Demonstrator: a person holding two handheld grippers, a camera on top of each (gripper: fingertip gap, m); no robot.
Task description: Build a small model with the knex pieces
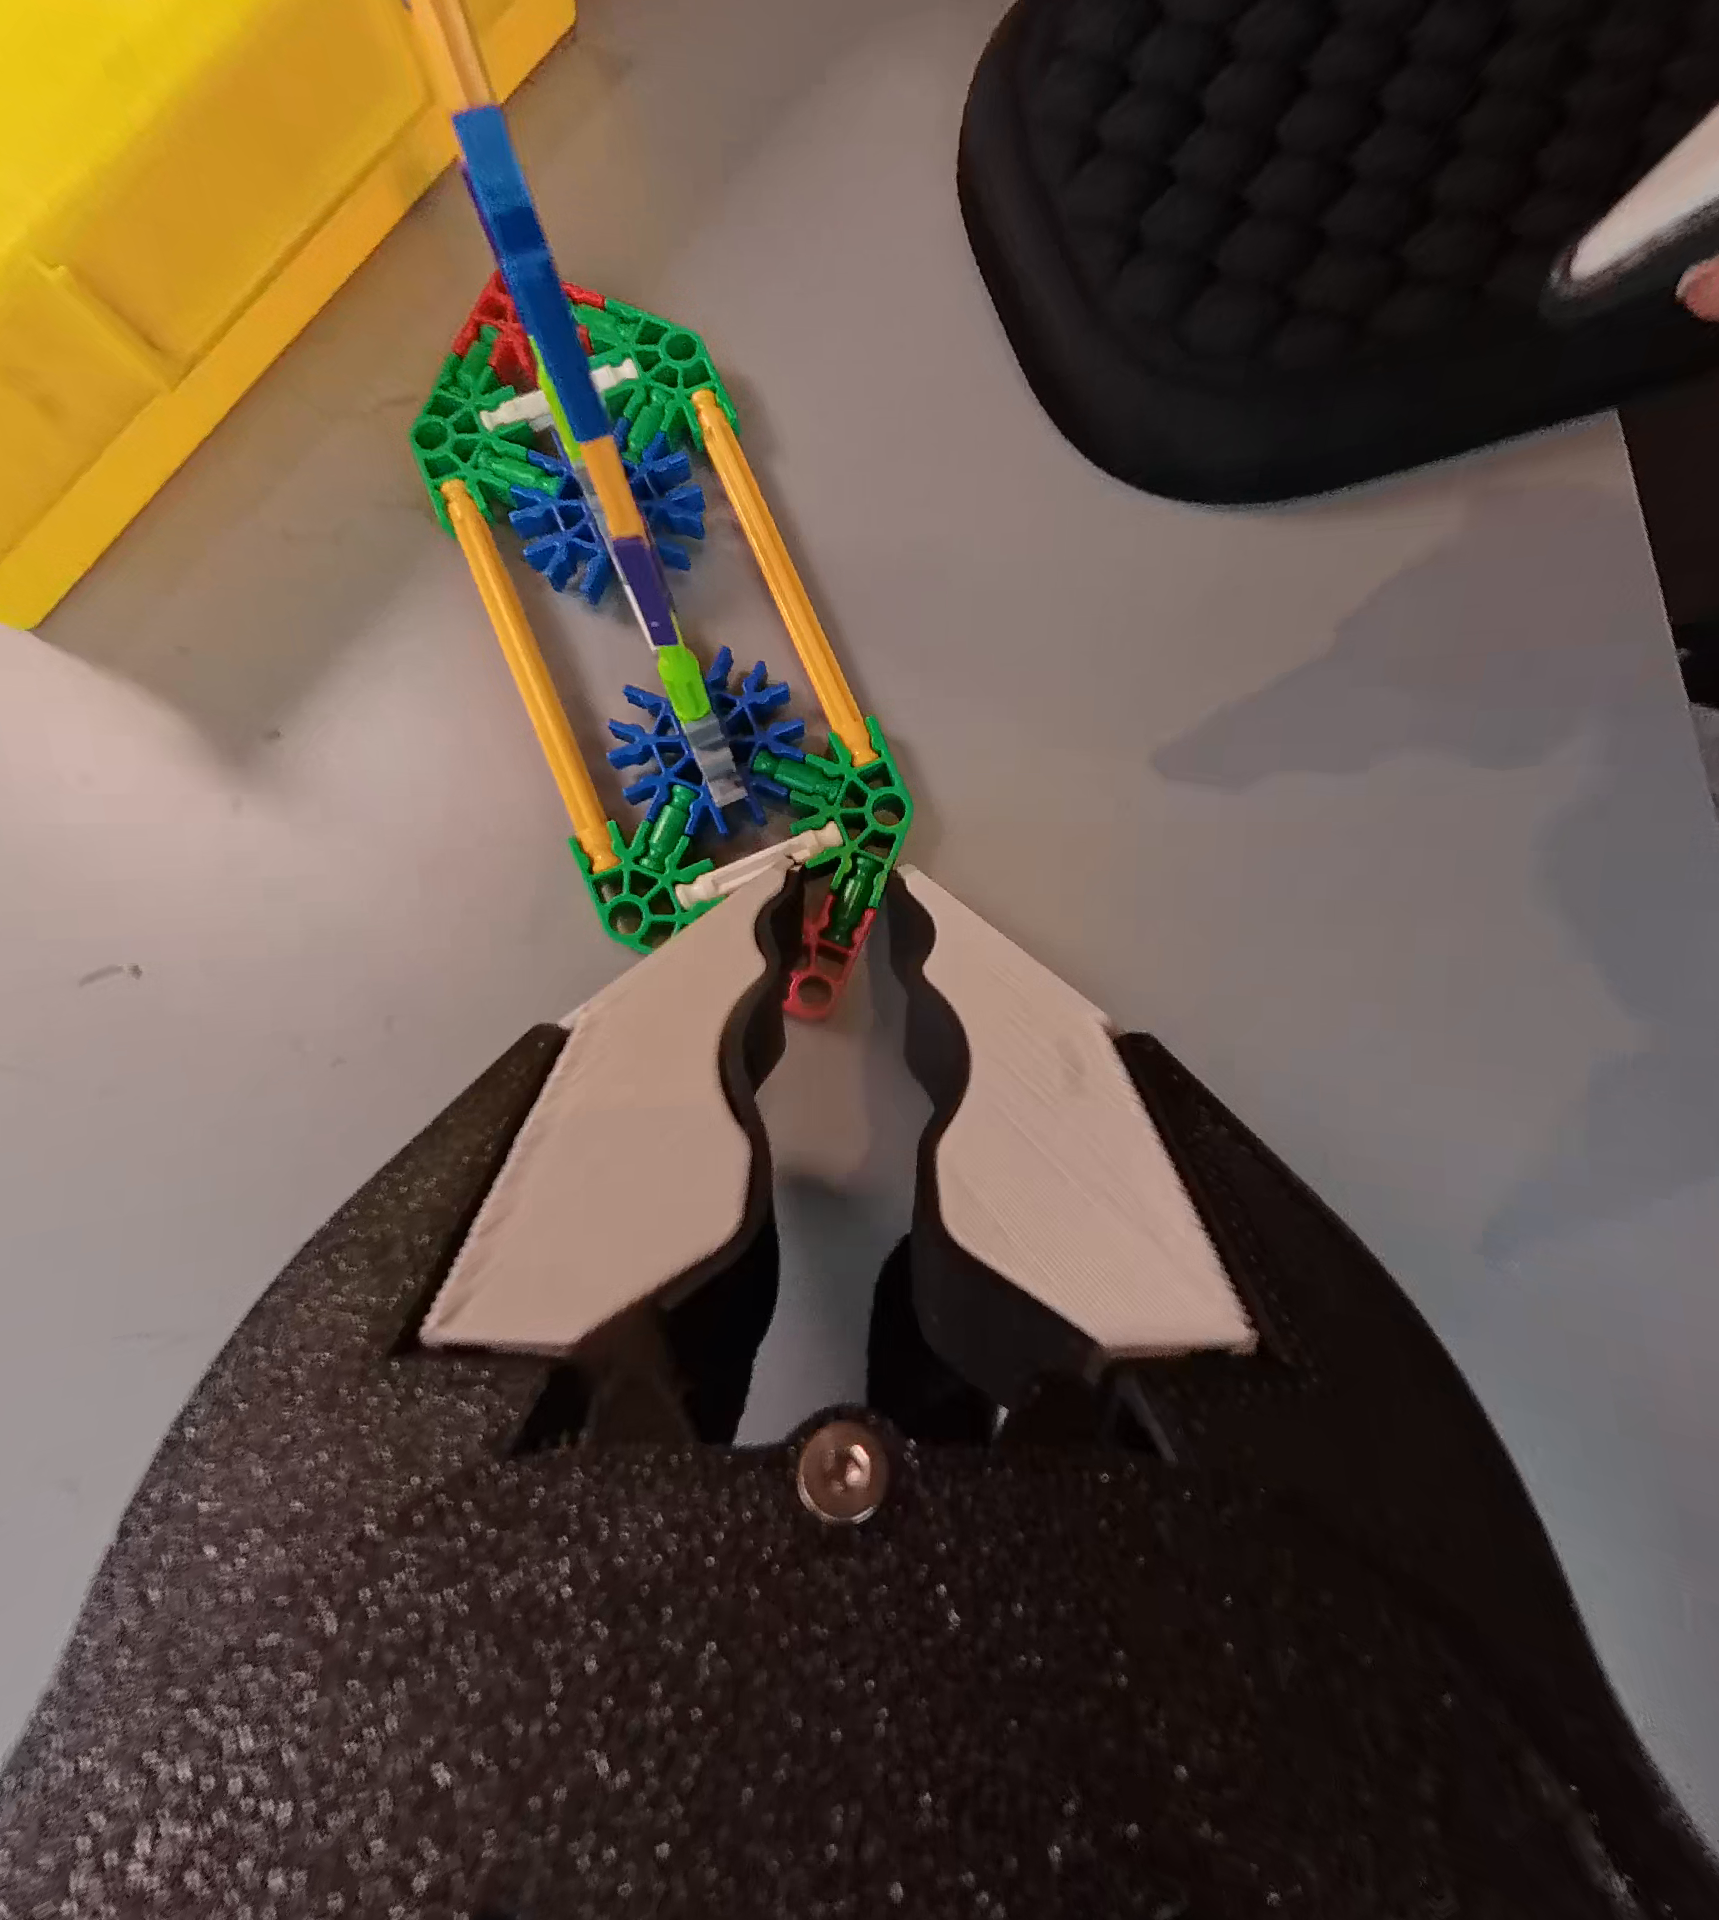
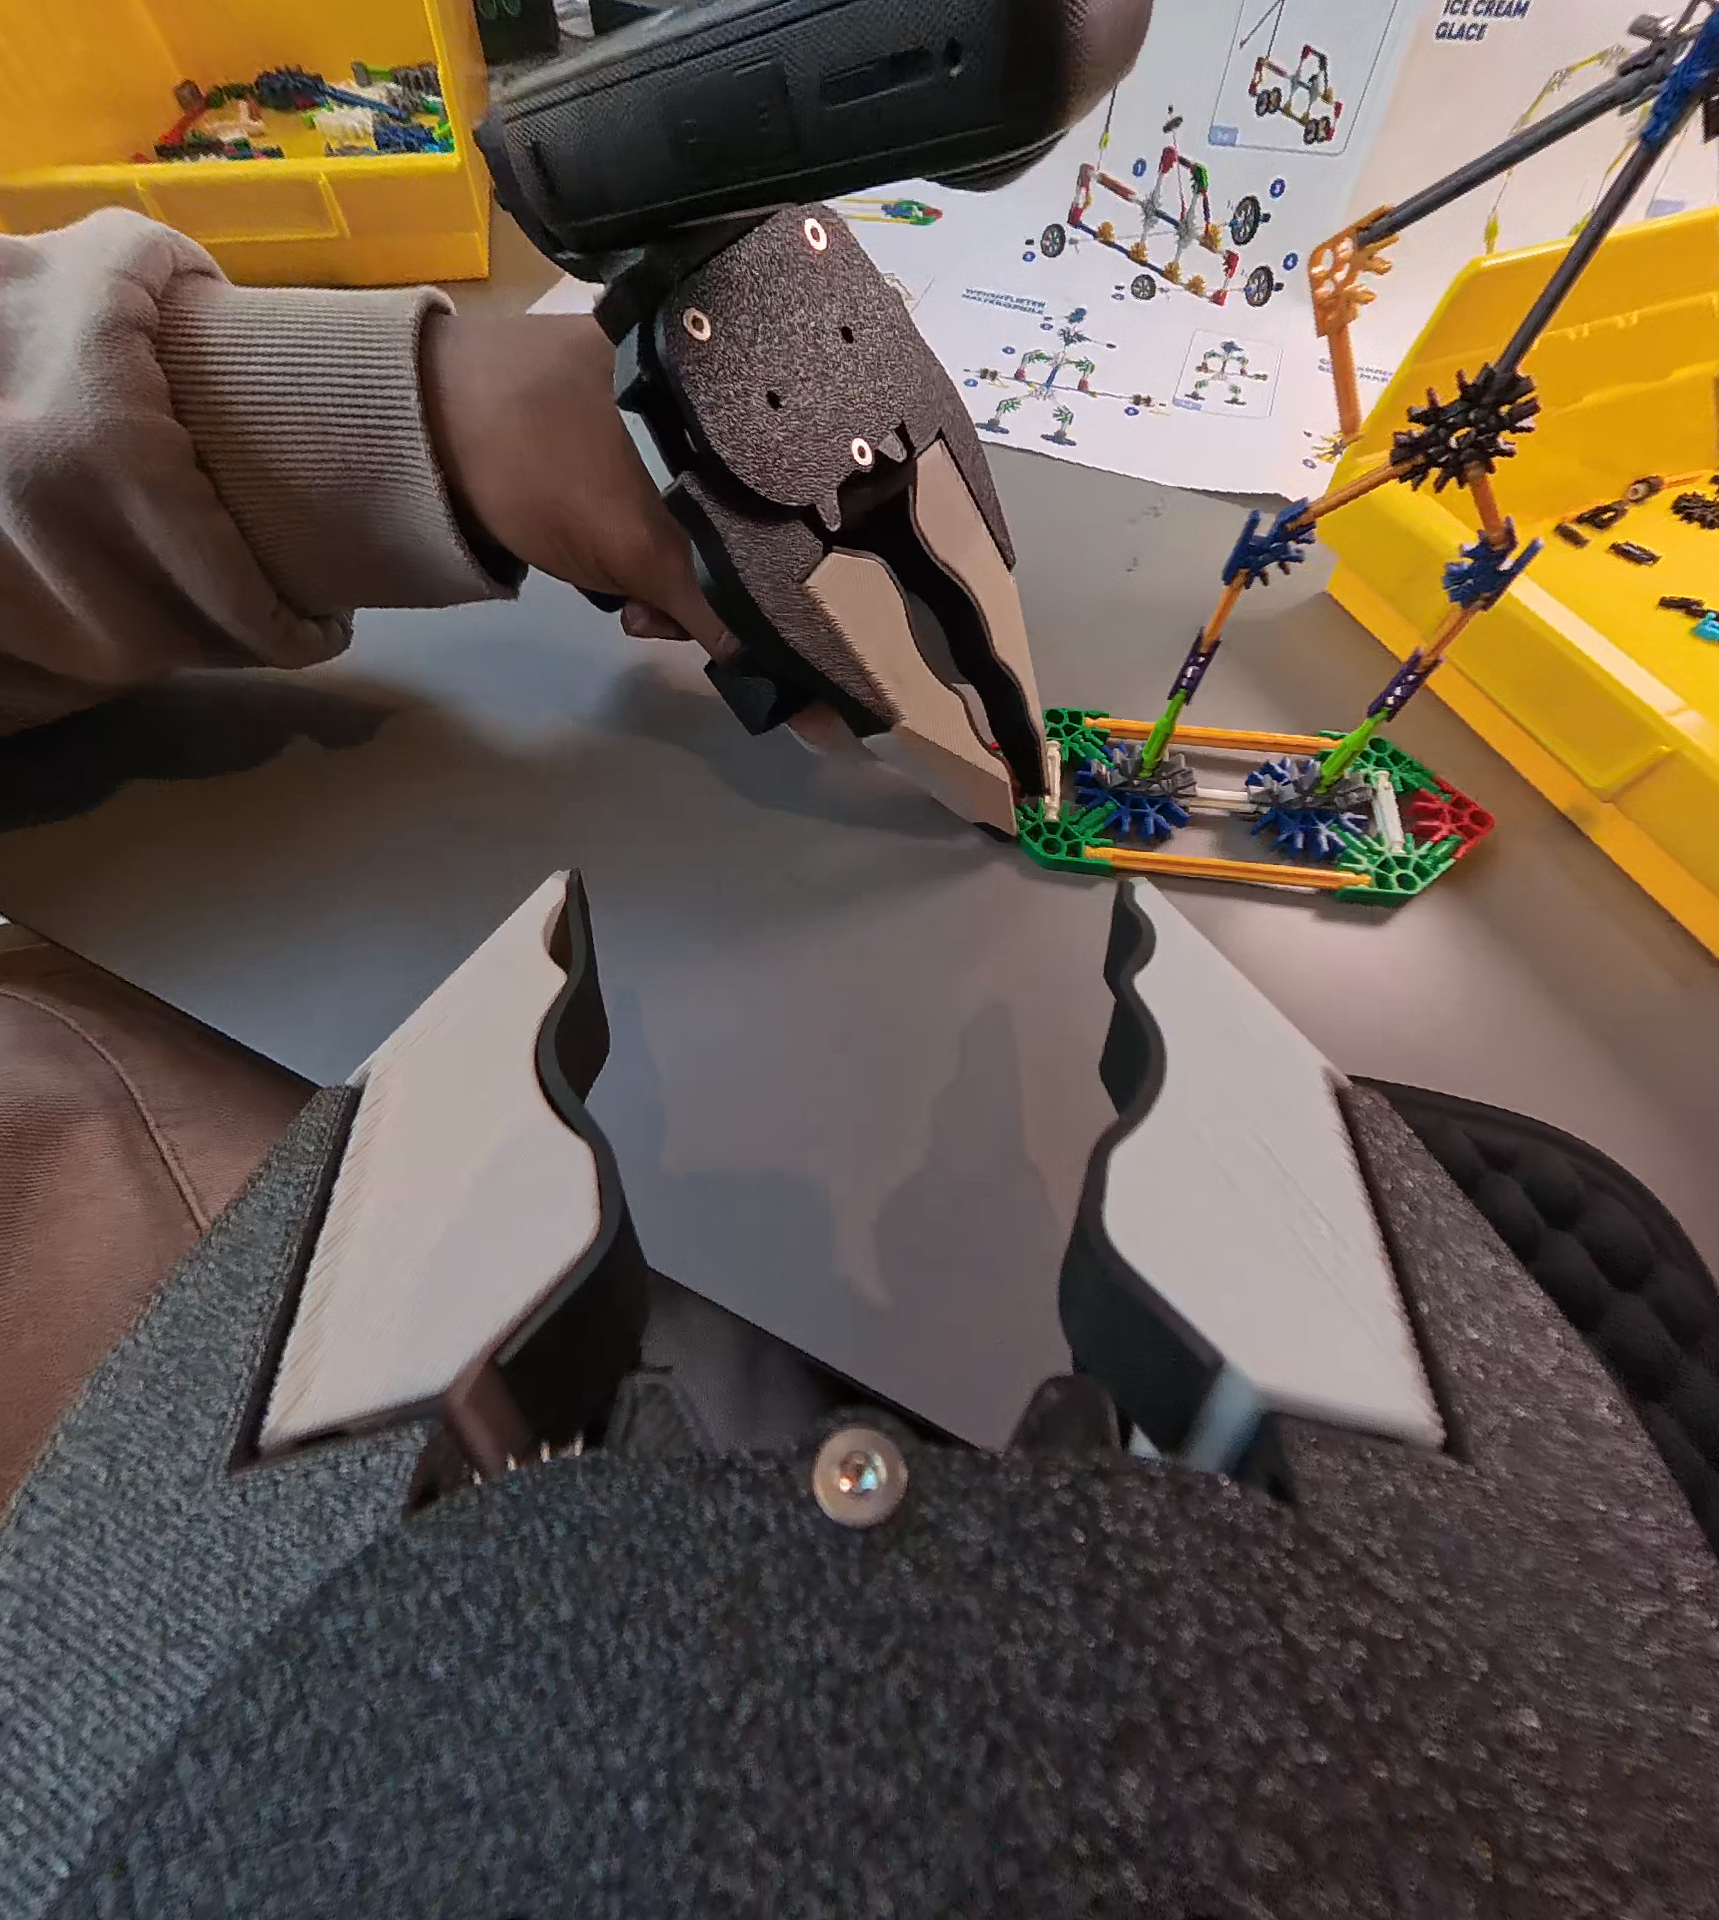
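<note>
The toy frame is green, orange, blue and red (bits of white too). The bins are yellow, the table grey.

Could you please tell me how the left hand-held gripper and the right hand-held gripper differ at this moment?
The left hand-held gripper has its jaws nearly closed around the red connector at the near end of the toy frame; the right hand-held gripper has its jaws spread wide with nothing between them. The left one's tips meet the frame; the right one hangs apart from it, over the bare grey table. Both share grey fingers on black textured bodies.
</note>
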